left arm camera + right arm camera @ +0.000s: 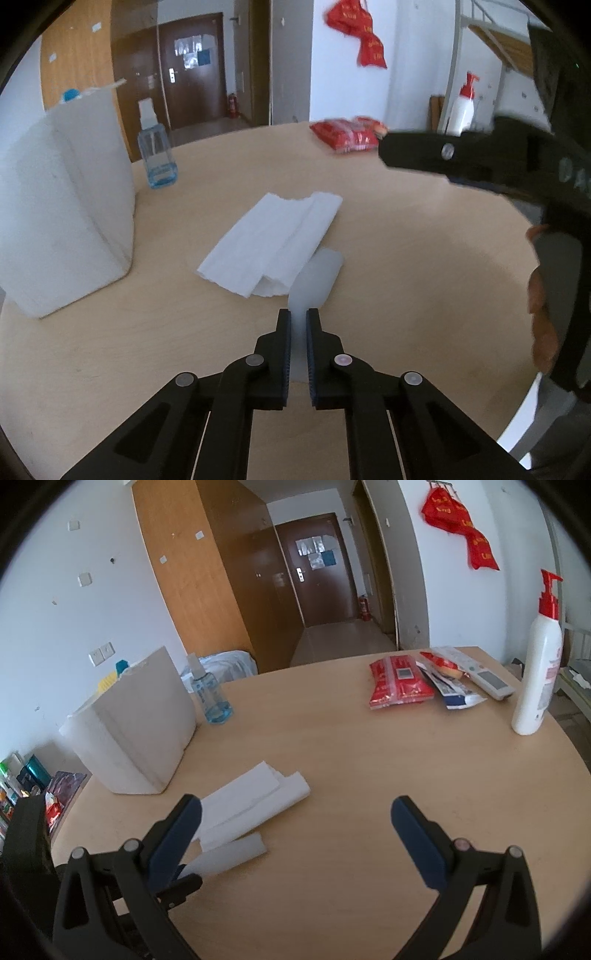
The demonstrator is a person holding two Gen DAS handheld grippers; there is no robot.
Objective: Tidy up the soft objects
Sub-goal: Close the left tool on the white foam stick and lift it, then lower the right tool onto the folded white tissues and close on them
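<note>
Left gripper (298,332): jaws clenched on a thin white sheet (314,280), which sticks out ahead of the jaws and looks lifted, near edge pinched, far end by the folded paper towel (269,243). That towel lies flat on the desk (406,258), just ahead and slightly left of the left jaws; the pinched sheet seems to touch or overlap its near right corner, can't tell which. Further left of the jaws: big white paper pack (62,206), upright, with blue spray bottle (157,155) behind it.

Right gripper (295,819): jaws released, spread wide, nothing between them, hovering over bare desk. Folded towel sits just off its left jaw. Far ahead-right: red packet (399,686), remote, white pump bottle (539,672).

Risks, as judgement: the sheet is limp and held by one edge only, so it may sag, slip out or crumple if moved fast. Dragging it across could shift or unfold the folded towel. The right jaws may snag the towel stack when closing in, since their left jaw is already so near it.
</note>
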